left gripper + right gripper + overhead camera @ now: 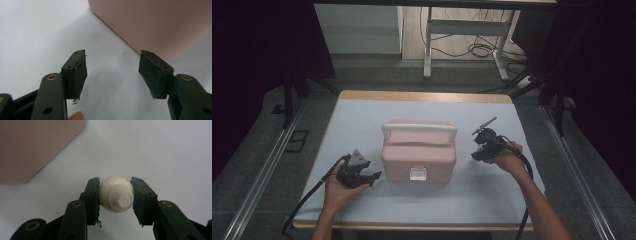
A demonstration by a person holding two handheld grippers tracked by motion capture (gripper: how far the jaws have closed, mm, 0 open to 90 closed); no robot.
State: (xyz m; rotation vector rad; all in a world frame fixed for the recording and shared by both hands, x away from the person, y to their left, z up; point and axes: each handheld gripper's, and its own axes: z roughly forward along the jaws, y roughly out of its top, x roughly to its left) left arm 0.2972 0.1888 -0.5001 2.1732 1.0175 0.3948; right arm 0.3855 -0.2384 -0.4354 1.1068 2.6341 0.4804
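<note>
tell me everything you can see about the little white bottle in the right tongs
The white bottle looks like glossy cream plastic, rounded, with a ribbed ring and a small stepped cap facing the camera. It lies clamped between the right tongs, both pads pressing its sides, lifted off the white table cover, to the right of the pink case.

Table [362,96] (wooden edge), white sheet [362,125], pink box [418,157] apparently closed.

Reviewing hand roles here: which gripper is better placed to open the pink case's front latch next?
Left, probably. The left gripper stands open and empty beside the pink case, near its front latch. The right gripper is shut on a white bottle.
</note>
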